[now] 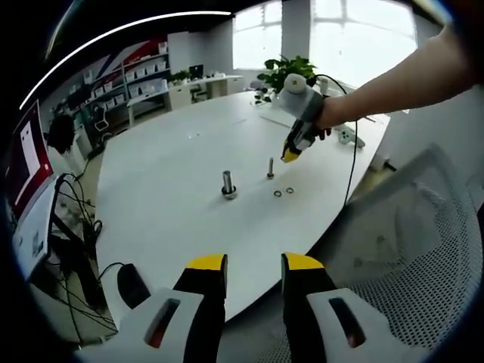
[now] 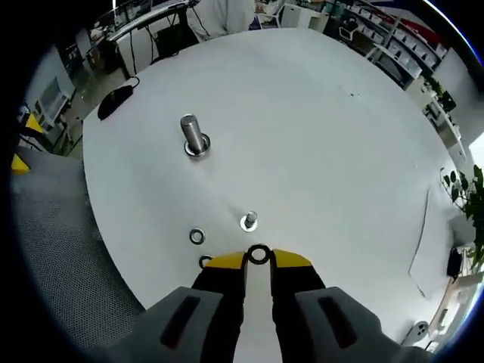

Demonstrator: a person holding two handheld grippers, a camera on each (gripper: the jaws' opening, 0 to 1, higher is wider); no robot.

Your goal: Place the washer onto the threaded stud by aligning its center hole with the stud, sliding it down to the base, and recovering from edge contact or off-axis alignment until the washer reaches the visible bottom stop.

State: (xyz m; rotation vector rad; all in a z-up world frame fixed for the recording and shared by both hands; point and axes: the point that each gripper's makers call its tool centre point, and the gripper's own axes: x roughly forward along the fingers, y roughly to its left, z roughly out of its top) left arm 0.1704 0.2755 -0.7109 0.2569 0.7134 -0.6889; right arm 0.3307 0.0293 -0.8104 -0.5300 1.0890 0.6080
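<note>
My right gripper (image 2: 259, 261) is shut on a small metal washer (image 2: 259, 254), pinched between its yellow tips just above the white table (image 2: 325, 136). A short threaded stud (image 2: 249, 220) stands a little beyond the tips, slightly left of the held washer. In the left gripper view a hand holds the right gripper (image 1: 290, 156) above and right of that stud (image 1: 270, 168). Two loose washers (image 1: 283, 192) lie near the table edge. One washer (image 2: 197, 236) lies flat left of the stud, and another (image 2: 204, 261) is half hidden by a jaw. My left gripper (image 1: 255, 265) is open and holds nothing, back off the table edge.
A thicker stud on a round base (image 2: 194, 136) (image 1: 228, 184) stands farther in on the table. A black mouse (image 2: 113, 100) (image 1: 133, 284) lies near the rim. A grey mesh chair (image 1: 423, 249) stands beside the table, with a monitor and cables (image 1: 34, 189) at the left.
</note>
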